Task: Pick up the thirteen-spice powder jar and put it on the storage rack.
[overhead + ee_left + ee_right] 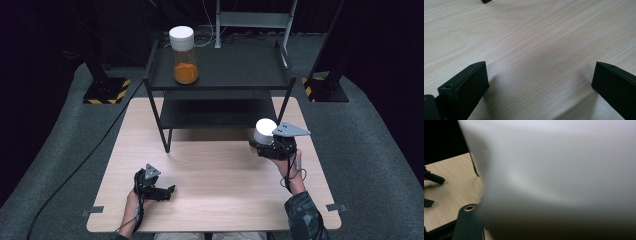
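Note:
My right gripper (263, 141) is at the right of the table, shut on a white round-topped container (265, 128) by the shelf's front right leg. In the right gripper view that container (554, 175) sits blurred and very close, hiding one jaw; the other black finger (468, 223) shows at the bottom left. My left gripper (169, 192) rests low on the wooden table (220, 175) at the front left, pointing right. Its jaws (539, 85) are wide open over bare wood. A clear jar (184, 55) with a white lid and orange contents stands on the shelf's top tier.
The black two-tier metal shelf (220, 86) stands across the back of the table, its front left leg (166, 135) reaching the tabletop. Black stands with yellow hazard stripes (106, 91) sit on the grey floor at both sides. A cable (75, 170) trails off left.

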`<action>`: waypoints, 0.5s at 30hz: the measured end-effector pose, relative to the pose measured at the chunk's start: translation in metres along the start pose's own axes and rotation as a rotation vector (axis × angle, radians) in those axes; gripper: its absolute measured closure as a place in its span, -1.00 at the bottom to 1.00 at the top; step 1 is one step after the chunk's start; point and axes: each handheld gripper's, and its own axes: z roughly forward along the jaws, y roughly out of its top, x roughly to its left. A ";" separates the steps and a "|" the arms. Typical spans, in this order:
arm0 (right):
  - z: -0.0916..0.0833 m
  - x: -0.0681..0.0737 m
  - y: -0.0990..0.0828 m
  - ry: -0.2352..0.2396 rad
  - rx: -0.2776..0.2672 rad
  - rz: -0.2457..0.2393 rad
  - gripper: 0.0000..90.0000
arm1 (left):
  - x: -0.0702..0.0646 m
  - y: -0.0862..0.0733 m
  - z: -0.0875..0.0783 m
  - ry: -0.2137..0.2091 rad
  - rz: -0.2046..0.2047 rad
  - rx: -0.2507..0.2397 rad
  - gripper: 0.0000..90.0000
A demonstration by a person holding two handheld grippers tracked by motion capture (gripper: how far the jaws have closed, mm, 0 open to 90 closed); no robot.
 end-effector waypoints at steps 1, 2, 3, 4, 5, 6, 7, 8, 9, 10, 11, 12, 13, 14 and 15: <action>0.000 0.000 0.001 0.000 0.000 -0.005 -0.33 | 0.000 0.000 0.000 0.000 0.000 0.000 -1.00; -0.001 0.000 0.002 0.000 0.000 -0.006 -0.33 | 0.000 0.000 0.000 0.000 0.000 0.000 -1.00; -0.001 0.000 0.003 0.001 -0.003 -0.007 -0.33 | 0.000 0.000 0.000 0.000 0.000 0.000 -1.00; -0.001 0.000 0.004 0.001 -0.005 -0.009 -0.33 | 0.000 0.000 0.000 0.000 -0.001 0.000 -1.00; -0.001 -0.001 0.005 0.002 -0.006 -0.009 -0.33 | 0.000 0.000 0.000 0.001 -0.001 0.000 -1.00; -0.001 -0.001 0.005 0.003 -0.007 -0.009 -0.33 | 0.000 0.000 0.000 0.002 -0.001 0.000 -1.00; -0.002 -0.001 0.007 0.005 -0.006 -0.013 -0.33 | 0.000 0.000 0.000 0.002 -0.001 0.000 -1.00; -0.002 -0.001 0.008 0.006 -0.005 -0.015 -0.33 | 0.000 0.000 0.000 0.002 -0.001 0.000 -1.00; -0.002 -0.001 0.009 0.006 -0.006 -0.019 -0.33 | 0.000 0.000 0.000 0.002 -0.001 0.000 -1.00; -0.003 -0.001 0.011 0.006 -0.009 -0.024 -0.33 | 0.000 0.000 0.000 0.001 -0.001 0.000 -1.00; -0.003 -0.001 0.012 0.006 -0.010 -0.026 -0.33 | 0.000 0.000 0.000 0.001 -0.001 0.000 -1.00; -0.003 -0.001 0.013 0.008 -0.013 -0.024 -0.33 | 0.000 0.000 0.000 0.002 -0.001 0.000 -1.00; -0.003 -0.001 0.014 0.009 -0.014 -0.027 -0.33 | 0.000 0.000 0.000 0.002 -0.001 0.000 -1.00; -0.004 -0.001 0.015 0.011 -0.013 -0.025 -0.33 | 0.000 0.000 0.000 0.002 -0.001 0.000 -1.00; -0.004 -0.001 0.015 0.012 -0.014 -0.030 -0.33 | 0.000 0.000 0.000 0.001 -0.001 0.000 -1.00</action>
